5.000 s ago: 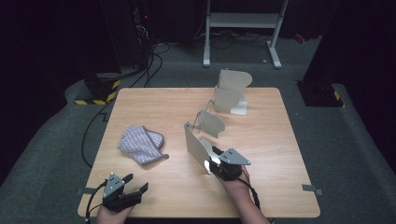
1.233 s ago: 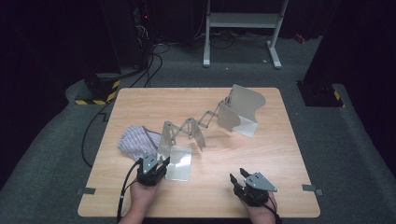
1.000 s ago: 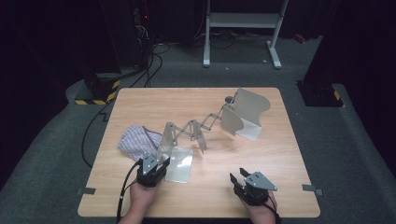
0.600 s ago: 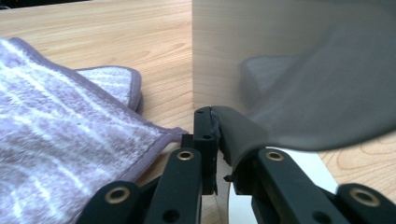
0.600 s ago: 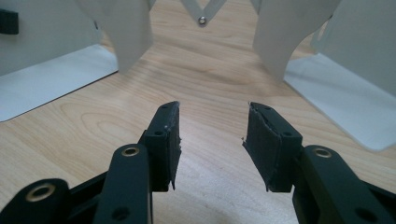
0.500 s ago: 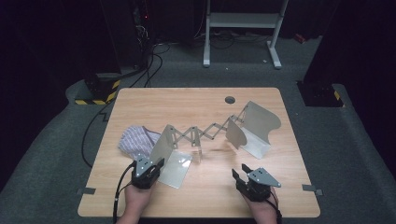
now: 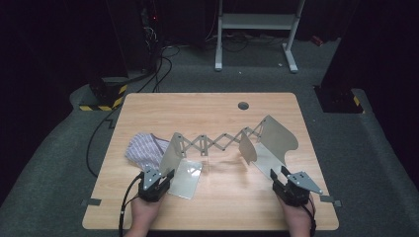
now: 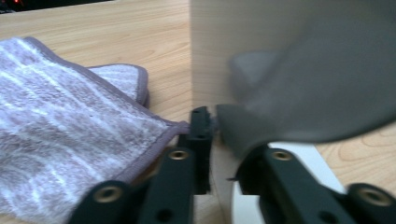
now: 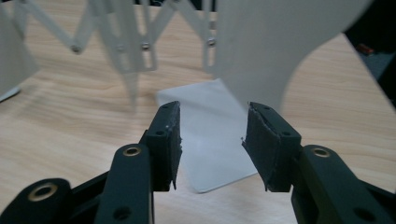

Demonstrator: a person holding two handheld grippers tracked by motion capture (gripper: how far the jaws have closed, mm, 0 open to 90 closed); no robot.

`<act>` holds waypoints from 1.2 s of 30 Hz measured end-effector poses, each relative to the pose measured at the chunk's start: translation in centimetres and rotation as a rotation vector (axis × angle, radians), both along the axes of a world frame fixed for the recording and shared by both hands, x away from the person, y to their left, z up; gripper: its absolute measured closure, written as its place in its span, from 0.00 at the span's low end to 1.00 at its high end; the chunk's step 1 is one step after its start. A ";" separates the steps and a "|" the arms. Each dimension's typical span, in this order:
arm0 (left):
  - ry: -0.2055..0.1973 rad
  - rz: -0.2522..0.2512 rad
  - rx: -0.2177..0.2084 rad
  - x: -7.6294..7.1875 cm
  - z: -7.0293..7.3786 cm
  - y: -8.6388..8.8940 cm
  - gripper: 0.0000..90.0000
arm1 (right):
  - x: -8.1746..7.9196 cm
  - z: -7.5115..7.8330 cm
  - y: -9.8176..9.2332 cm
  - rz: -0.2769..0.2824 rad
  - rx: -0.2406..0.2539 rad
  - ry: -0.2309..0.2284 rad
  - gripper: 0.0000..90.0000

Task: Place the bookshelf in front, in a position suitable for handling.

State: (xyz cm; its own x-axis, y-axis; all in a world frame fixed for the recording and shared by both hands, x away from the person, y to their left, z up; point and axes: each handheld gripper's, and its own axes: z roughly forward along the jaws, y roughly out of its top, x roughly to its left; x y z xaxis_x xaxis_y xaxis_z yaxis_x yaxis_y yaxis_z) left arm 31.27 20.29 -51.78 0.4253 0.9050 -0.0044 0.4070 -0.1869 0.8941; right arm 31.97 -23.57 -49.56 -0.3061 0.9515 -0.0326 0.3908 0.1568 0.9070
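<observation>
So the expanding metal bookend rack (image 7: 222, 145) is stretched out across the middle of the wooden surface (image 7: 148, 106), scissor lattice (image 9: 135, 35) pulled long between its 2 end plates. The left gripper (image 7: 157, 178) sits at the left end plate (image 7: 173, 153): in the left gripper view its jaws stand narrow, with the bottom edge of that upright plate (image 8: 299, 88) in the slim gap between them. They have just been easing open a bit, and I can't tell if the pads actually press on the metal right now. Just off the outer side of the left jaw lies a striped purple cloth (image 8: 60, 135), its hem touching the jaw tip. The flat base sheet (image 7: 187, 177) of that end lies on the surface right beside the jaws. The right gripper (image 7: 285, 177) is near the other end, jaws about half wide with nothing between them. In the right gripper view the right end's flat base (image 9: 210, 135) lies just ahead of and below the gap, and the curved upright plate (image 9: 275, 42) rises just beyond the right jaw tip, not touching it.
</observation>
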 end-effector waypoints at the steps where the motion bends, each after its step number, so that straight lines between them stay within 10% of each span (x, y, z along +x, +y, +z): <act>1: 0.004 0.000 0.005 -0.1 0.0 0.0 0.80 | 0.1 0.1 -0.2 -0.008 -0.001 0.000 0.60; 13: 0.065 0.020 0.009 -0.3 -0.3 -0.5 0.71 | 4.8 1.3 -2.2 -0.086 -0.005 -0.014 0.60; 23: 0.052 0.039 0.011 -0.5 -0.4 -1.4 0.83 | 7.9 1.2 -1.8 -0.027 0.011 0.005 0.75; 29: 0.050 0.035 0.020 -0.5 -0.3 -1.6 0.88 | 7.0 1.2 -0.8 0.033 -0.006 -0.014 0.99; 36: 0.051 0.059 0.022 -0.4 -0.3 -0.9 0.91 | 5.2 1.0 0.0 0.017 0.008 -0.019 0.99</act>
State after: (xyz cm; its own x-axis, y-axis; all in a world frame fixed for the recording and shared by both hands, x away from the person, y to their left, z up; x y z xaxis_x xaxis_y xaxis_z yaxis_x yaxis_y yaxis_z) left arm 30.85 19.42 -52.08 0.3711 0.9286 -0.0045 0.4632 -0.1809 0.8676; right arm 37.14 -23.52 -48.51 -0.3214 0.9464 -0.0309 0.3704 0.1557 0.9157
